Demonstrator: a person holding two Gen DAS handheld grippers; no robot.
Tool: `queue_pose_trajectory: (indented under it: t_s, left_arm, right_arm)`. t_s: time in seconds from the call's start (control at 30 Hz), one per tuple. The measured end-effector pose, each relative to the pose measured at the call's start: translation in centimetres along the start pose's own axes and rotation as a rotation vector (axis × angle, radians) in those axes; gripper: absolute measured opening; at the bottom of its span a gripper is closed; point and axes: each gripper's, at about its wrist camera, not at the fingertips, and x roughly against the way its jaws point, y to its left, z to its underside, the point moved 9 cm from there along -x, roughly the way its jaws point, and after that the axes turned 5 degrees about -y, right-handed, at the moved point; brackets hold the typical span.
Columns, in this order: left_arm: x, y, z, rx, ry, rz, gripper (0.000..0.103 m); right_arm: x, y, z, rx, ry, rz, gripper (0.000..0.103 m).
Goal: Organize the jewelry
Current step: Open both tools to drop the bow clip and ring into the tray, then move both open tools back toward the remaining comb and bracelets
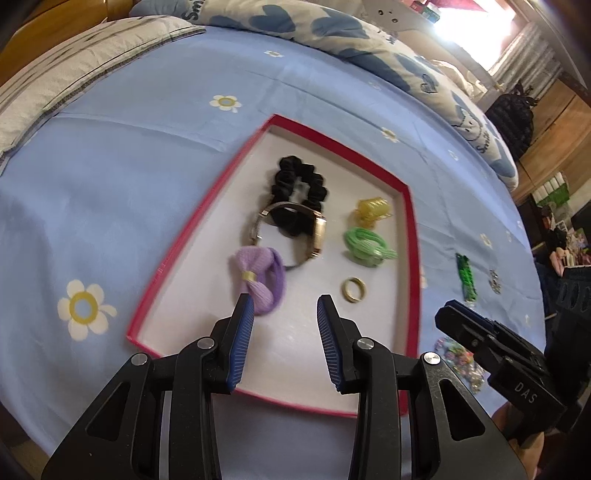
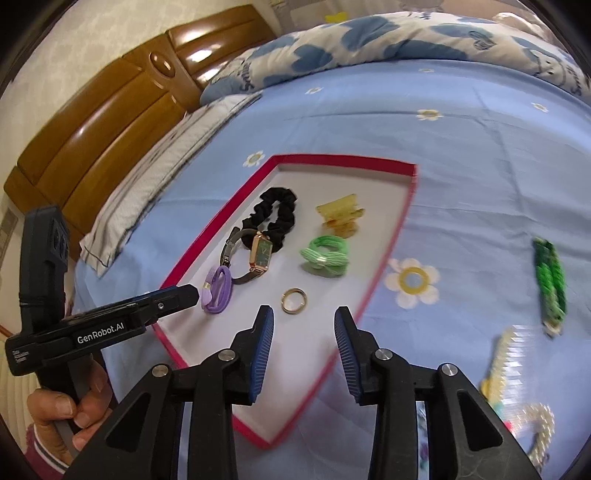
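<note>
A red-rimmed white tray lies on the blue bedsheet. In it are a black scrunchie, a watch, a purple hair tie, a yellow claw clip, a green hair tie and a gold ring. My left gripper is open and empty just before the purple tie. My right gripper is open and empty over the tray's near right edge.
On the sheet right of the tray lie a green hair clip, a colourful beaded piece and a pearl piece. A small sparkly item lies further right. Pillows and a quilt lie behind; wooden headboard at left.
</note>
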Motion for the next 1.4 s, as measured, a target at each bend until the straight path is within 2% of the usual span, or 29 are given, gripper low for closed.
queue_pose_trajectory:
  t_s: [0.53,0.83,1.17,1.4]
  left_arm:
    - [1.2,-7.9,3.4,-0.124,0.031,0.093,0.034]
    - [0.9,-11.0,5.7,-0.191,0.067,0.117,0.033]
    - [-0.3,-14.5,8.1,-0.268,0.123,0.144,0.034]
    - [-1.6,-16.5,9.6,-0.307,0.166,0.161,0.034]
  right_arm:
    - [7.6,-6.7,3.4,-0.123,-0.068,0.086,0.041]
    - [10.8,-11.6,6.2,-0.219,-0.086,0.148,0.042]
    - [12.4,-15.0,8.9,-0.285,-0.087,0.193,0.042]
    - [12.1,-16.2,9.2,-0.301,-0.078,0.201,0.042]
